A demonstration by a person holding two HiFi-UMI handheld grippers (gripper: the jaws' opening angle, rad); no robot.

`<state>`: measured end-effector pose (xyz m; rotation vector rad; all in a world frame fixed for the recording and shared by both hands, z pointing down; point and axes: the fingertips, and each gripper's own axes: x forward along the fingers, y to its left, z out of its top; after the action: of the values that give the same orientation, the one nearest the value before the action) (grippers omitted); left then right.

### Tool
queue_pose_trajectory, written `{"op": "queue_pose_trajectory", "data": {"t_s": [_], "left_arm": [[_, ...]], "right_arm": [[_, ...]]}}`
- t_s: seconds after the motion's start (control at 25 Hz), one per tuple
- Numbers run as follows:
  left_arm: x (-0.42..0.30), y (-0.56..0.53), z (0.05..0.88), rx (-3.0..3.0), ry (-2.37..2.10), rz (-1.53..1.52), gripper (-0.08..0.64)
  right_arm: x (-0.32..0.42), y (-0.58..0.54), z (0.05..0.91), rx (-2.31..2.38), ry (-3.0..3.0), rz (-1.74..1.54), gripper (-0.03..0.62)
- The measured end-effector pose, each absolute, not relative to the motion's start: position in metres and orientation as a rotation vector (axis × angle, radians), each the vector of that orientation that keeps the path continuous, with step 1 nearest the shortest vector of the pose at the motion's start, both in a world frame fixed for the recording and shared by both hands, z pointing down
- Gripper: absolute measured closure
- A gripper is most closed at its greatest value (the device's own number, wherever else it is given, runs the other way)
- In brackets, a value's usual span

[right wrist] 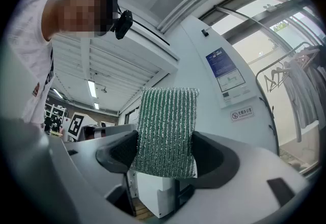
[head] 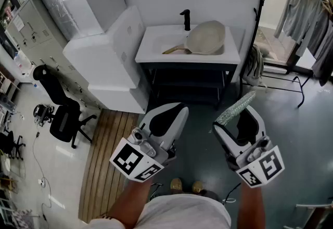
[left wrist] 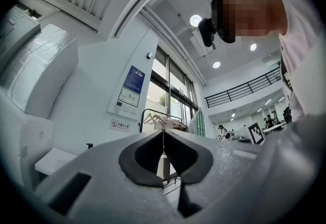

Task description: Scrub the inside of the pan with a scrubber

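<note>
Sink (head: 151, 51): white, against the far wall, well apart from both grippers.

Pan (head: 207, 37): leans in the basin, pale inside facing outward, wooden handle (head: 174, 50) pointing left. Likely rigid and fairly heavy, and may rock or slide against the basin. The handle looks the best place to steady it.

Left gripper (head: 176, 114): jaws together, nothing between them. Free for the handle.

Right gripper (head: 232, 121): clamped on the scrubber (head: 235, 109), a green mesh pad gripped at its lower part and standing up beyond the jaws. Probably soft and light, and the free end should flex under pressure.
</note>
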<state>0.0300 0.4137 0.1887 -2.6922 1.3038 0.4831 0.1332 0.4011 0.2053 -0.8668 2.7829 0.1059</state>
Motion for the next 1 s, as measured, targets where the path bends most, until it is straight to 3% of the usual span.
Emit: {"op": "queue_pose_trajectory", "data": {"t_s": [1.0], "left_arm": [[-0.013,0.410,0.186,-2.677,1.303,0.476,0.543]], "right_arm": [[0.105,0.397,0.201,-0.880,2.745,0.056,0.250]]}}
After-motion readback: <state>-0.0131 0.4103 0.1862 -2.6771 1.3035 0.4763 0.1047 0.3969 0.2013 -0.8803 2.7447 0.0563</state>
